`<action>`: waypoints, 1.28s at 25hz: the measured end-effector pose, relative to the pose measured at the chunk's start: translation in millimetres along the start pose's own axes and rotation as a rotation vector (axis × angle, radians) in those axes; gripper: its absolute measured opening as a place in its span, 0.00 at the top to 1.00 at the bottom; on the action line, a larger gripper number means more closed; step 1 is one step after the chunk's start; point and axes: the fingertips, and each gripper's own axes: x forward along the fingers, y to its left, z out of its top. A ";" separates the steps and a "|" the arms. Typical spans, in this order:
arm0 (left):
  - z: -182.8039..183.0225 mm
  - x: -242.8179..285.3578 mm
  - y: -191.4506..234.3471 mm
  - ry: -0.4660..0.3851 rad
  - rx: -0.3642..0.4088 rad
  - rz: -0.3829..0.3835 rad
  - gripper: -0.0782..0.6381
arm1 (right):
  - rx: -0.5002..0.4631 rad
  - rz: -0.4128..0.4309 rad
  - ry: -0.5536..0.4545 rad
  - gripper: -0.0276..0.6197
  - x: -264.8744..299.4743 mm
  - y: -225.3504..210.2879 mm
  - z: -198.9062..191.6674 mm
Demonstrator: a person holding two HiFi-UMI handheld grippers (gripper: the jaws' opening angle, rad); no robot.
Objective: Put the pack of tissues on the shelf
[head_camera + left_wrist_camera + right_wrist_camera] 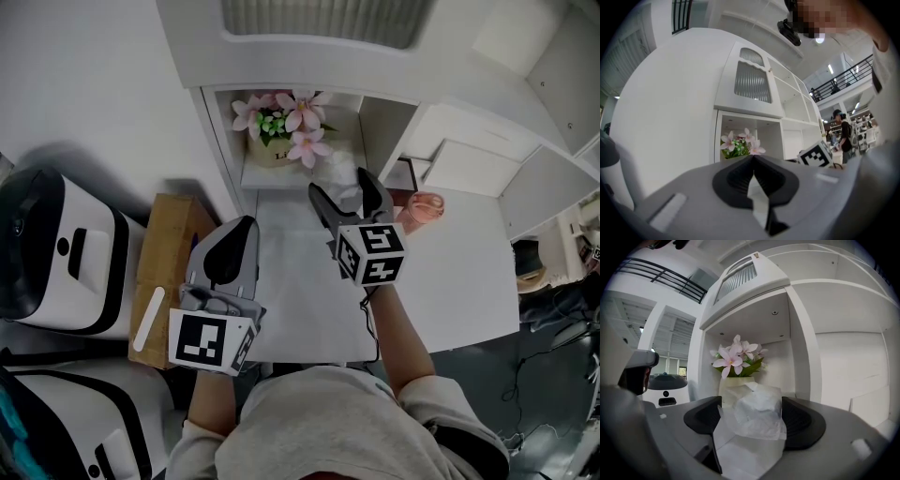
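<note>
Head view: the right gripper [339, 187] reaches almost level to the front edge of the shelf [262, 176]. Its jaws are spread wide around the pack of tissues [339, 169], which seems to rest there beside the flowers [286, 122]. The left gripper [242, 227] hangs idle over the table [300, 300]; a pink cup [424, 208] stands clear to the right.

Left gripper view: its pads meet, nothing between them.

Right gripper view: the pack stands between parted pads, seemingly unsqueezed. The flower pot [733, 383] close behind limits how deep it can go.
</note>
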 end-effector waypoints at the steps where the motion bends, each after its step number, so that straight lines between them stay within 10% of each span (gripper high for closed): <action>1: 0.0 -0.2 -0.2 0.001 0.001 0.000 0.89 | -0.003 0.001 -0.001 0.35 -0.6 1.4 -0.4; 16: 3.3 -5.3 -6.1 -0.009 -0.004 0.007 0.89 | -0.005 0.015 -0.037 0.36 -26.8 11.3 11.7; 32: 9.7 -5.2 -53.8 -0.020 -0.011 -0.039 0.89 | 0.003 0.056 -0.047 0.89 -85.9 5.0 21.3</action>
